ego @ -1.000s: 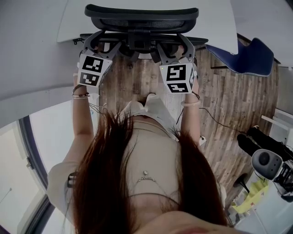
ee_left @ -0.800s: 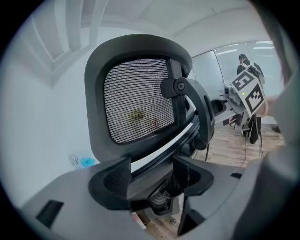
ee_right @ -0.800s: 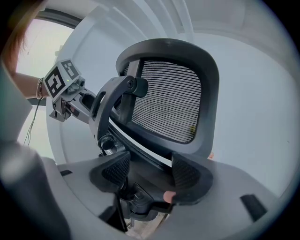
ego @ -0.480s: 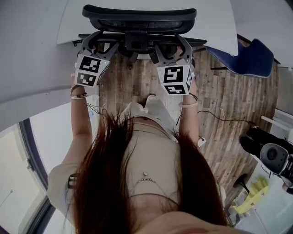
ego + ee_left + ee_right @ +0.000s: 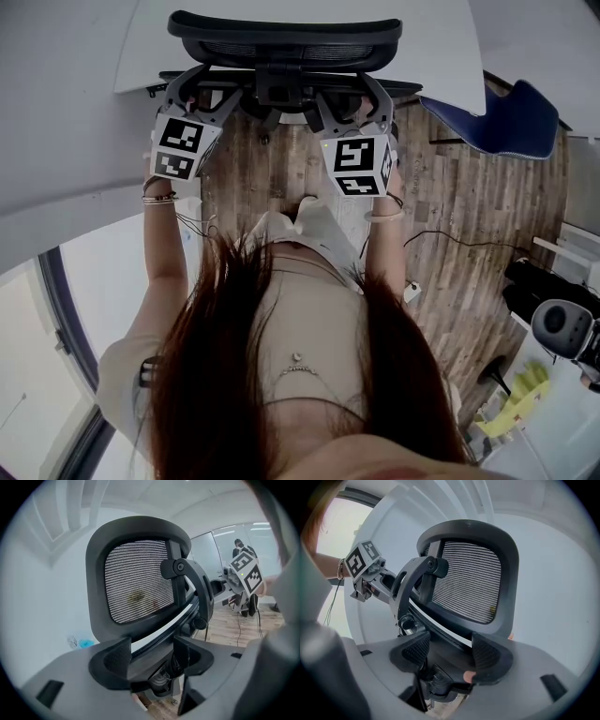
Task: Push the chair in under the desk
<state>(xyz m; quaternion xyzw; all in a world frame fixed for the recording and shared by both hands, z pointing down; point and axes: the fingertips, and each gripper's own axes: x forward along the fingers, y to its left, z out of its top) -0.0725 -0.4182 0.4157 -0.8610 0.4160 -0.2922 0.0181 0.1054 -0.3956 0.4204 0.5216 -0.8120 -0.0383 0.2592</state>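
We note both jaw pairs spread: left gripper (image 5: 152, 656) and right gripper (image 5: 450, 651) each straddle the lower back rail of the chair (image 5: 286, 37). Contact with the rail is unclear.

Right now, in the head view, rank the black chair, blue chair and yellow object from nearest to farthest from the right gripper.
1. Black chair, straight ahead at its jaws.
2. Blue chair, off to the right.
3. Yellow object, far lower right.

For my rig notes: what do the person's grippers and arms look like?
Both are dark grey plastic: the left gripper and right gripper have curved, textured jaws, and each carries a white cube of black square markers. A bracelet circles each wrist; forearms are unsleeved.
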